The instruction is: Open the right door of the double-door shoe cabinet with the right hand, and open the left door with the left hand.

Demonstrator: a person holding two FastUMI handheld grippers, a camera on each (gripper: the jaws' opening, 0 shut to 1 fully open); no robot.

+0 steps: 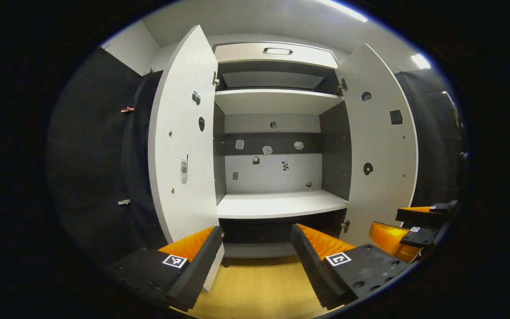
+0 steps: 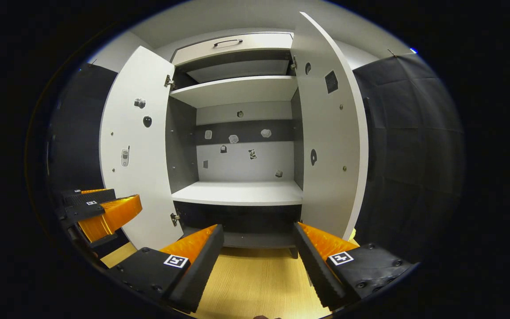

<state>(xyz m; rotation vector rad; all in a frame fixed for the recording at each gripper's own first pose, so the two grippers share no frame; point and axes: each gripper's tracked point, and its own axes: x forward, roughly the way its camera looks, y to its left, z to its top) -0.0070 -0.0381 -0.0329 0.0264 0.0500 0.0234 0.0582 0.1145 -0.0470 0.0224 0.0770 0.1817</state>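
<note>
Ahead of my jaws stands the shoe cabinet [image 1: 277, 102], pale shelves against dark inner walls. Its left door [image 1: 179, 146] and right door [image 2: 330, 146] both hang swung outward. My left gripper [image 1: 255, 248] and right gripper [image 2: 257, 248] gape wide, holding nothing.

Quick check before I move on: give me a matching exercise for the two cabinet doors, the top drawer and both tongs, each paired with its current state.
Things:
1. left door
2. right door
3. top drawer
4. left tongs and right tongs

States:
A. pushed in, handle untouched
B. swung open toward the left, stickers on its inner face
C. open, fingers apart, holding nothing
D. swung open toward the right, dark stickers on its inner face

Pairs: 1-B, 2-D, 3-A, 4-C
</note>
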